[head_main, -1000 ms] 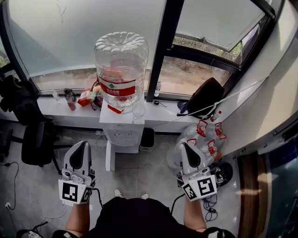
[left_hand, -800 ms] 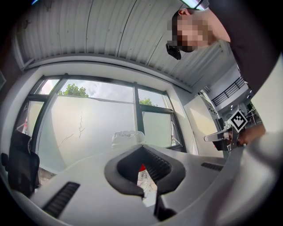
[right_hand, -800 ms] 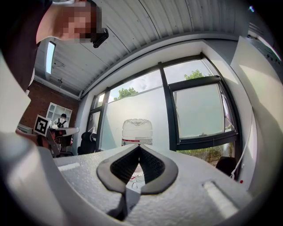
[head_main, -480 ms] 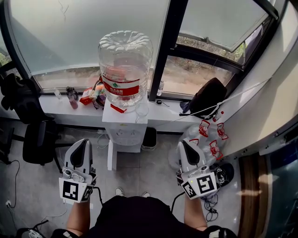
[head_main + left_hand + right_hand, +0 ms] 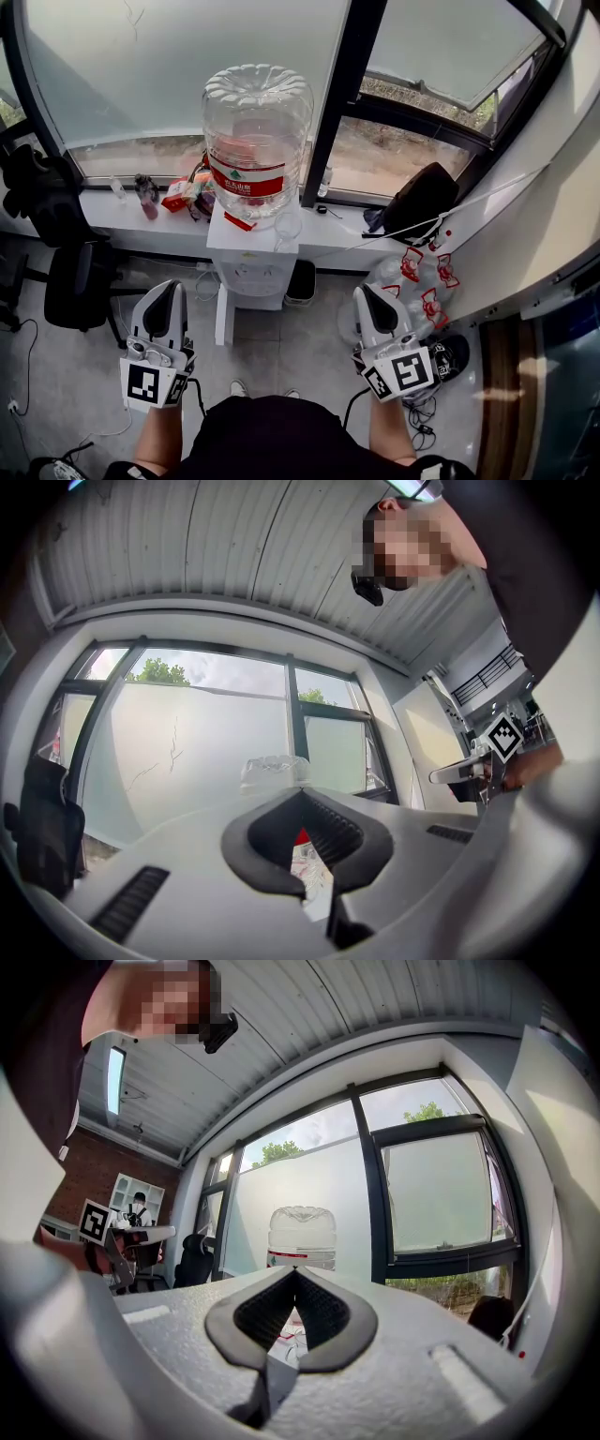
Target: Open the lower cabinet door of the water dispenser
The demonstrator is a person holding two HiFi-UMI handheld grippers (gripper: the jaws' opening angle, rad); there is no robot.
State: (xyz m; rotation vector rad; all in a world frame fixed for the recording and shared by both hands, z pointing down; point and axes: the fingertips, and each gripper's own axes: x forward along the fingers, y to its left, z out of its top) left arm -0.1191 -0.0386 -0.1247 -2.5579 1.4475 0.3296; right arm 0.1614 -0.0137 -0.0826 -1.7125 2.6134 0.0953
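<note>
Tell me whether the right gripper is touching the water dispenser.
Apart. The head view shows the right gripper short of the water dispenser, with bare floor between its shut tips and the dispenser's front.

Large frosted window, white sill, black office chair, grey floor, daylight

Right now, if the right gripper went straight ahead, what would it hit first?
Probably the water dispenser with its water bottle, dead ahead of the right gripper; nothing shows in between, though depth is unclear.
</note>
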